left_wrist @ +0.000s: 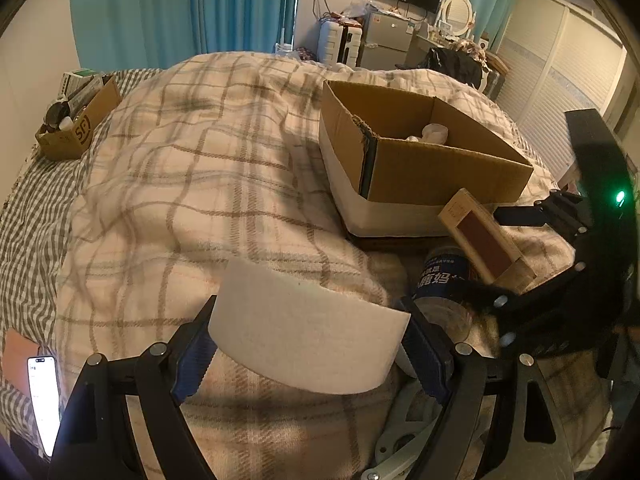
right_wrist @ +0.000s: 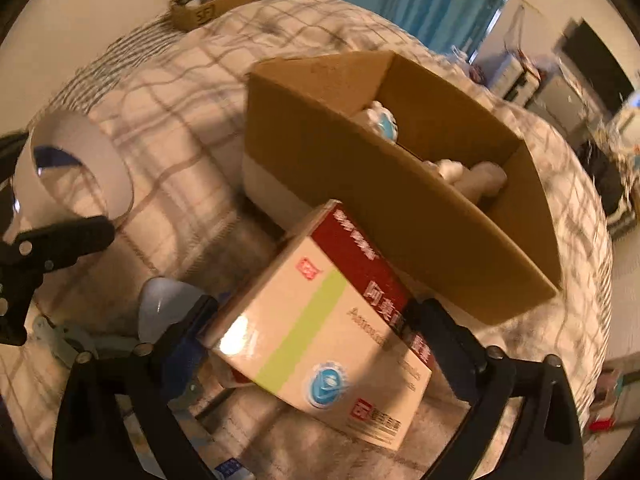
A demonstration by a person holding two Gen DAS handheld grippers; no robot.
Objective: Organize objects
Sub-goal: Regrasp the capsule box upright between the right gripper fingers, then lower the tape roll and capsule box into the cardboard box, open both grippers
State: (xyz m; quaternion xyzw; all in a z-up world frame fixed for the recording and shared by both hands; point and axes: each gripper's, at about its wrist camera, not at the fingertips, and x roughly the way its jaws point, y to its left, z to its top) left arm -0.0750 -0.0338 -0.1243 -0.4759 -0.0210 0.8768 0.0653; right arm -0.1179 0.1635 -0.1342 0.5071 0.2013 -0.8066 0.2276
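Note:
My left gripper point(left_wrist: 308, 344) is shut on a white tape roll point(left_wrist: 304, 332) and holds it above the plaid blanket; the roll also shows in the right wrist view point(right_wrist: 76, 164). My right gripper point(right_wrist: 312, 320) is shut on a cream and red medicine box point(right_wrist: 320, 344), held just in front of the open cardboard box point(right_wrist: 400, 216). In the left wrist view the medicine box point(left_wrist: 484, 236) hangs near the cardboard box point(left_wrist: 420, 168), with the right gripper point(left_wrist: 520, 256) around it. White items lie inside the cardboard box.
A plaid blanket point(left_wrist: 208, 184) covers the bed. A smaller cardboard box point(left_wrist: 76, 120) of items sits at the far left. A dark-labelled bottle point(left_wrist: 440, 280) lies by the box. A lit phone point(left_wrist: 44, 400) lies at the bed's left edge. Scissors point(left_wrist: 400, 440) lie below.

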